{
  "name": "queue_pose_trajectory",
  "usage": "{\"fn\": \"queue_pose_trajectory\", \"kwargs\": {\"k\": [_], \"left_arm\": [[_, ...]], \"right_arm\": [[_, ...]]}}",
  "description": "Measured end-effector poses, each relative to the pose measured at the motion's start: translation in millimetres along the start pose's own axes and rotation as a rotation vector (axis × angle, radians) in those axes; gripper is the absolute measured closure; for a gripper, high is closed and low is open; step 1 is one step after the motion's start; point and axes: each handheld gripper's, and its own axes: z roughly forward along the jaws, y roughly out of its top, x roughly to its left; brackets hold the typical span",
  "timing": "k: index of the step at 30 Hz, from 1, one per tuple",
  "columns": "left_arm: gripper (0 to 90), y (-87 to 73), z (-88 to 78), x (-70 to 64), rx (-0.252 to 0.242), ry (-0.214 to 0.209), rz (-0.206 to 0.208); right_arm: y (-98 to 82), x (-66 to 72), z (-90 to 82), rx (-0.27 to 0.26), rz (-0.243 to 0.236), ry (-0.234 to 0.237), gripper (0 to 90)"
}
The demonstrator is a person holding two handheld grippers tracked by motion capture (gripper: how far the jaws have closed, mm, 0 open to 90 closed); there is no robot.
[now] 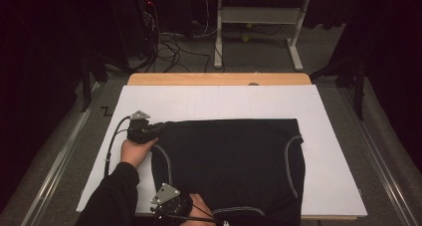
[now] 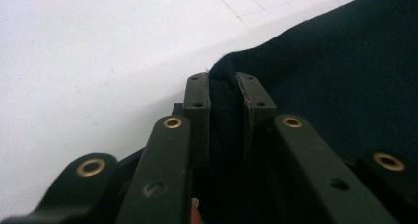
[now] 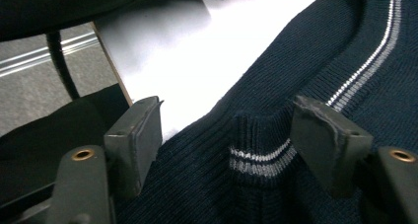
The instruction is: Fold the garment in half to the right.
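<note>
I judge that I am partway through folding or arranging a dark navy knitted sweater (image 1: 229,166) that lies flat on the white sheet (image 1: 219,104) covering the tabletop (image 1: 219,78), its near edge reaching the sheet's near edge; my left tongs (image 1: 160,127) sit at the garment's far left corner, and the left gripper view shows them together, clamped on a raised pinch of the knit (image 2: 224,105) with the white sheet just beside; my right tongs (image 1: 185,206) are at the near left edge, and the right gripper view shows them apart, straddling a ribbed cuff or hem (image 3: 259,152) with two pale stripes, not yet closed on it; so the step in hand, as I read it, is securing a second hold on the left side; the next move calls for closing the right tongs on that ribbed band squarely, catching every layer I mean to carry, then lifting both holds together so the cloth travels evenly; the knit looks soft and fairly thick, ribbed throughout, with pale striped trim curving along its left and right sides; it lies mostly smooth, bunched slightly where it is pinched.
</note>
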Motion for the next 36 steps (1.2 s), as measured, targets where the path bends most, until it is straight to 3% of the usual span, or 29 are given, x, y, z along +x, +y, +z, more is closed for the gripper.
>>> {"fn": "queue_pose_trajectory", "kwargs": {"k": [5,17,23,30,36], "left_arm": [[73.7,0.2,0.4,0.2,0.002,-0.001,-0.007],[73.6,0.2,0.7,-0.6,0.008,0.008,-0.004],[73.6,0.3,0.7,0.0,0.009,0.004,-0.011],[73.6,0.6,1.0,0.3,0.012,0.005,-0.014],[73.3,0.5,0.6,0.8,0.008,-0.002,-0.013]], "right_arm": [[0.0,3.0,0.5,0.007,-0.028,-0.033,34.8],[-0.6,-3.9,-5.5,0.022,-0.03,-0.063,63.8],[0.0,-12.9,-7.9,0.019,-0.016,-0.032,73.1],[-0.4,-21.3,-13.2,0.007,0.0,0.016,74.8],[-3.9,-27.0,-22.7,-0.036,0.01,0.033,75.9]]}}
